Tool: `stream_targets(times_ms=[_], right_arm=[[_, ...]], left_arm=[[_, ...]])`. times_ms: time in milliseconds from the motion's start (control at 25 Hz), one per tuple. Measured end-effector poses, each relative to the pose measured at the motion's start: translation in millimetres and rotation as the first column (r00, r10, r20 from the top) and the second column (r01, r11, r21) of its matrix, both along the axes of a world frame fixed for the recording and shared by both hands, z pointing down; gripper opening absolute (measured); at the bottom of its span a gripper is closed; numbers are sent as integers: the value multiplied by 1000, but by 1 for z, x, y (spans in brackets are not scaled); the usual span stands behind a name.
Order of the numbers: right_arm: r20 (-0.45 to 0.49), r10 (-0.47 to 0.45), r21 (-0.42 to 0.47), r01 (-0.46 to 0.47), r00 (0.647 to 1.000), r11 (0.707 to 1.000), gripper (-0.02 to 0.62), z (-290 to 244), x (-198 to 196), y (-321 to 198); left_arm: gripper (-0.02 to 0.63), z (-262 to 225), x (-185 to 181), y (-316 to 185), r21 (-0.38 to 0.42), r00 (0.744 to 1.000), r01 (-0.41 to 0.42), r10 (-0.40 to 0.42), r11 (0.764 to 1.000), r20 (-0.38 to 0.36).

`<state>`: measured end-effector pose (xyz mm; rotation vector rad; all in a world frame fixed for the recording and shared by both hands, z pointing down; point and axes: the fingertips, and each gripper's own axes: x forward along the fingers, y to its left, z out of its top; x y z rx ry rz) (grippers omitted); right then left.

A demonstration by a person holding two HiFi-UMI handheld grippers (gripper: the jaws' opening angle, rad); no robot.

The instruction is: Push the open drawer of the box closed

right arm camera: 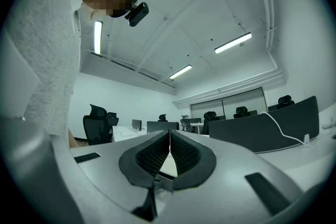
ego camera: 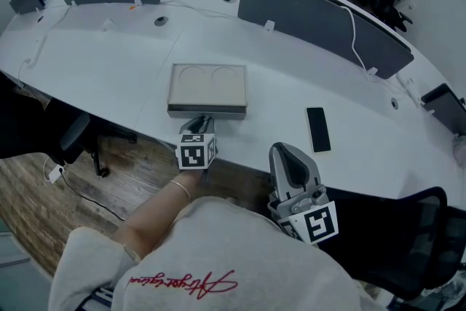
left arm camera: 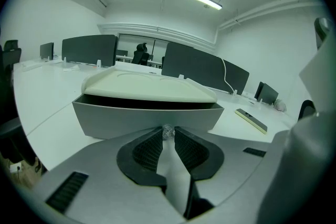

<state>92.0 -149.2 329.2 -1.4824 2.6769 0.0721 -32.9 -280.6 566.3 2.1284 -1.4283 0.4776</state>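
A flat beige box (ego camera: 207, 84) lies on the white table (ego camera: 102, 69) near its front edge. Its grey drawer (ego camera: 207, 111) faces me and stands slightly out. In the left gripper view a dark gap shows between the box top (left arm camera: 149, 86) and the drawer front (left arm camera: 121, 118). My left gripper (ego camera: 199, 123) is at the middle of that front, with its jaws closed on a small clear knob (left arm camera: 167, 131). My right gripper (ego camera: 283, 151) is off the table by my body, tilted upward and shut on nothing (right arm camera: 169, 139).
A black phone (ego camera: 317, 129) lies on the table right of the box, also in the left gripper view (left arm camera: 252, 119). Grey divider panels (ego camera: 320, 18) stand along the far side. A white cable (ego camera: 355, 33) hangs over one panel. Office chairs stand beyond the table.
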Motion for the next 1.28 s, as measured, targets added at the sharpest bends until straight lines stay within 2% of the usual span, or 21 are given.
stream_targets(times_ms=[1280], right_arm=[[5, 31, 4, -31, 1000, 1000, 18, 0, 12, 2]], left_arm=[[84, 0, 0, -18, -15, 1000, 10, -10, 1000, -19]])
